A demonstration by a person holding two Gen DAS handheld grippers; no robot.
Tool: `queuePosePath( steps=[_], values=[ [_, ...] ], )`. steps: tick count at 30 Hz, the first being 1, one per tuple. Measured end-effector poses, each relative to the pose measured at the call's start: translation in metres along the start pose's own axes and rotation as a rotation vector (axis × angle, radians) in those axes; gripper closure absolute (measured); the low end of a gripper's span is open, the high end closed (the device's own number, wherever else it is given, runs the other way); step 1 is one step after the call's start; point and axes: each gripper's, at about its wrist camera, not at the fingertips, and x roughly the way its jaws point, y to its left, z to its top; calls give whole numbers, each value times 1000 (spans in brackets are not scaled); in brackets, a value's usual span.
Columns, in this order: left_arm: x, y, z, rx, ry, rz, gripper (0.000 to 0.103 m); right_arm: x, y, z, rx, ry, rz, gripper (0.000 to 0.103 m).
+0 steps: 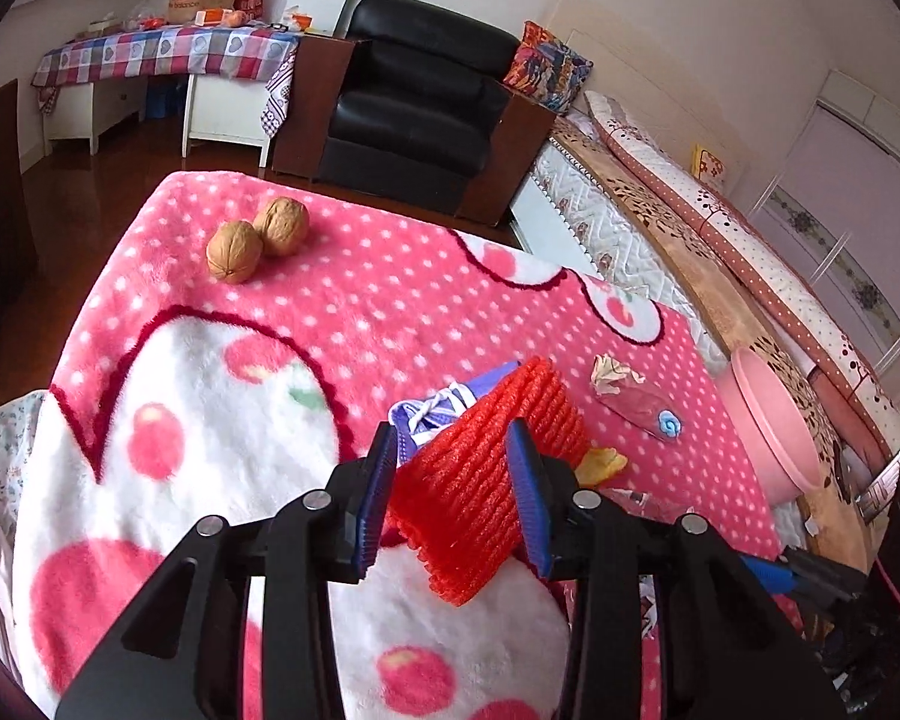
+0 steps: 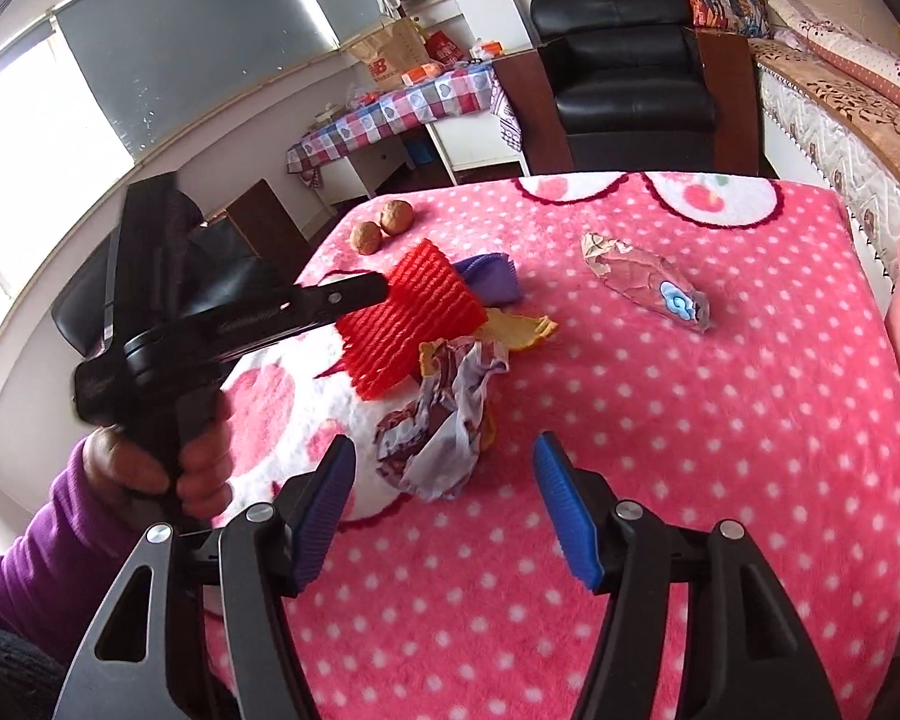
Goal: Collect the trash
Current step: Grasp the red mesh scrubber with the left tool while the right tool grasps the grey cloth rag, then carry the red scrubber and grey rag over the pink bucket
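My left gripper [image 1: 453, 498] is shut on a red foam fruit net [image 1: 480, 480] and holds it above the pink dotted blanket [image 1: 354, 312]; the net also shows in the right wrist view [image 2: 411, 318]. My right gripper [image 2: 444, 516] is open and empty, just short of a crumpled purple-white wrapper [image 2: 444, 420]. A clear plastic wrapper with a blue sticker [image 2: 648, 285] lies further right, also in the left wrist view [image 1: 636, 396]. Yellow peel [image 2: 525, 324] and a purple cloth [image 2: 492, 273] lie behind the net.
Two walnuts [image 1: 255, 237] sit at the blanket's far left edge. A pink bin [image 1: 774, 420] stands off the right side by the bed [image 1: 660, 222]. A black armchair [image 1: 414, 96] and a checkered table [image 1: 168, 54] are beyond.
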Motion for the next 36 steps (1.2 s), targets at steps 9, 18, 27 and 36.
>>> queuePosePath(
  steps=[9,18,27,36],
  values=[
    [-11,-9,-17,3,9,-10,94,20,-6,1,48,58,16,79],
    [-42,-26,-17,-8,-56,-38,94,-3,-19,-9,77,15,-5,92],
    [-54,-55,-18,11,-85,-75,94,-41,-37,-16,110,-63,-56,92],
    [-54,-81,-22,57,-95,-66,94,-58,-46,-18,122,-112,-104,92]
  ],
)
